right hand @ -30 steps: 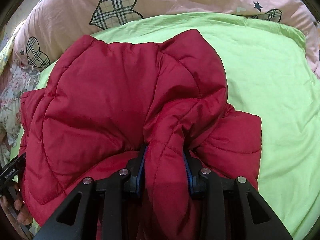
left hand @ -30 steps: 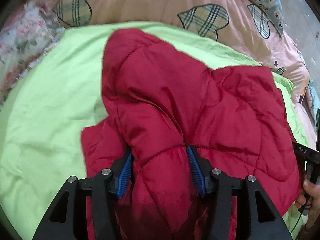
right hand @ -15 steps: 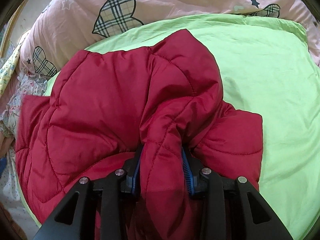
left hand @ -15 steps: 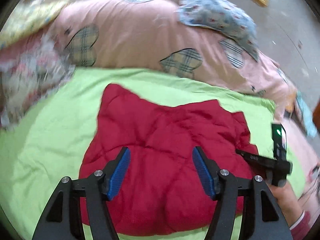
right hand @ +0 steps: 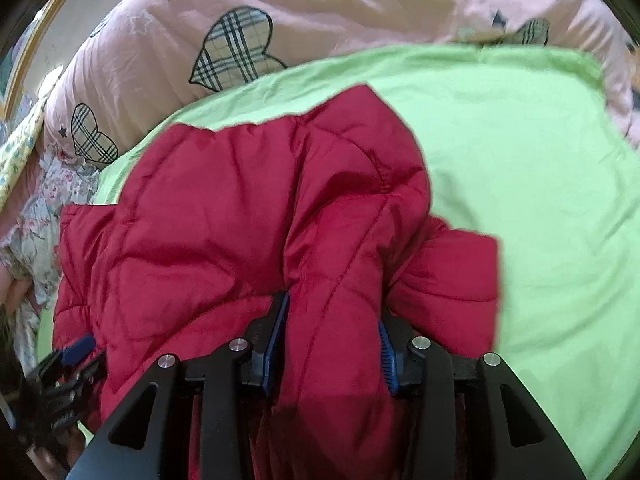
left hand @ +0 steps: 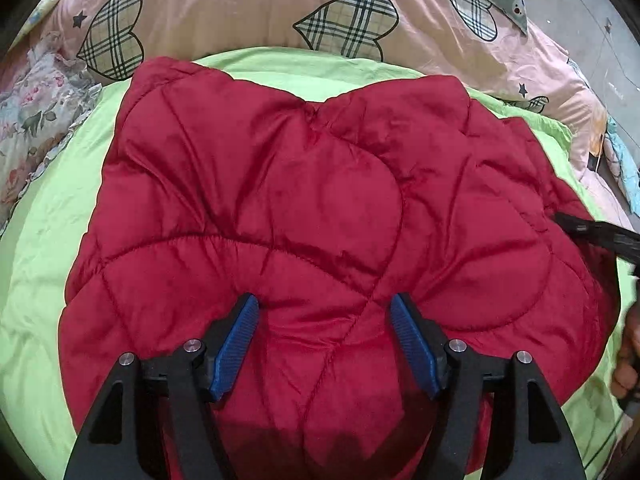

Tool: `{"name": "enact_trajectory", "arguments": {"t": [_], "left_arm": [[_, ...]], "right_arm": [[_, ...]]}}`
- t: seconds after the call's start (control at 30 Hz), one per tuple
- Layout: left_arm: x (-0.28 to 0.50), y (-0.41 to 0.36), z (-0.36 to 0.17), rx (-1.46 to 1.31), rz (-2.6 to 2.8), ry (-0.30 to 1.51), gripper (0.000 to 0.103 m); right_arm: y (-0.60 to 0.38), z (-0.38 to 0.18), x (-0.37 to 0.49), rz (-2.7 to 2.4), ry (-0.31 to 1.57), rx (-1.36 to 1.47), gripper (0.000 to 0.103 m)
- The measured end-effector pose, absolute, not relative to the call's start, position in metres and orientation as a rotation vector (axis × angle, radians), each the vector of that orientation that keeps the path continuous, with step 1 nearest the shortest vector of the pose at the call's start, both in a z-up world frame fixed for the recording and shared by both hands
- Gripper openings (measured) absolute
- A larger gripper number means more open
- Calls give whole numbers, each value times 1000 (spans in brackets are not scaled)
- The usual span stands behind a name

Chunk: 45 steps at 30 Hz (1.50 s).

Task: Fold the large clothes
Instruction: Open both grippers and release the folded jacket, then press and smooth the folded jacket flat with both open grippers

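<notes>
On the lime-green bed sheet [left hand: 36, 240], our left gripper [left hand: 324, 344] has just released the folded quilted red jacket [left hand: 320, 200]; right gripper [right hand: 332, 340], loosening, holds a fold, should let go next.

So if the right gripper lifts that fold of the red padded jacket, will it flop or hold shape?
The red padded jacket will probably sag, not stay flat: its quilting already bunches between the right gripper. It looks puffy, so likely light. The shiny shell may slip.

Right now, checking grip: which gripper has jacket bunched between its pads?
The right gripper: jacket fills its jaws; the left gripper gapes clear. Both were just opening.
</notes>
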State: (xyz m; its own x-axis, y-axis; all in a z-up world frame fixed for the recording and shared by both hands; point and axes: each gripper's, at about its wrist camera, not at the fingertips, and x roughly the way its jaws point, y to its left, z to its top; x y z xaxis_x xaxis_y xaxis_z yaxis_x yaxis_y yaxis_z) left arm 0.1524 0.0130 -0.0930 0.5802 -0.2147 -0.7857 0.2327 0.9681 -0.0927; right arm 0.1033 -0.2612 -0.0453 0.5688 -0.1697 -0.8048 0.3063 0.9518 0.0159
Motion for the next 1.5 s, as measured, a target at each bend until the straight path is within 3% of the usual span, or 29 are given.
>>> {"name": "enact_trajectory", "arguments": {"t": [0.07, 0.13, 0.23, 0.37, 0.5, 1.2, 1.5], "left_arm": [[154, 16, -94, 18, -265, 910, 69], [154, 15, -96, 13, -265, 905, 70], [155, 13, -99, 17, -264, 905, 70], [157, 12, -95, 19, -266, 916, 70], [150, 21, -72, 23, -235, 869, 69], [203, 15, -95, 115, -113, 963, 74], [206, 12, -97, 133, -104, 959, 75]], "right_arm": [[-251, -26, 88, -306, 855, 125, 56], [-235, -10, 74, -300, 797, 76, 59], [-208, -6, 73, -192, 782, 38, 59], [-199, -45, 108, -143, 932, -4, 60], [-220, -71, 119, -176, 962, 41, 60], [-228, -73, 125, -226, 970, 67, 60], [-220, -45, 118, -187, 964, 82, 62]]}}
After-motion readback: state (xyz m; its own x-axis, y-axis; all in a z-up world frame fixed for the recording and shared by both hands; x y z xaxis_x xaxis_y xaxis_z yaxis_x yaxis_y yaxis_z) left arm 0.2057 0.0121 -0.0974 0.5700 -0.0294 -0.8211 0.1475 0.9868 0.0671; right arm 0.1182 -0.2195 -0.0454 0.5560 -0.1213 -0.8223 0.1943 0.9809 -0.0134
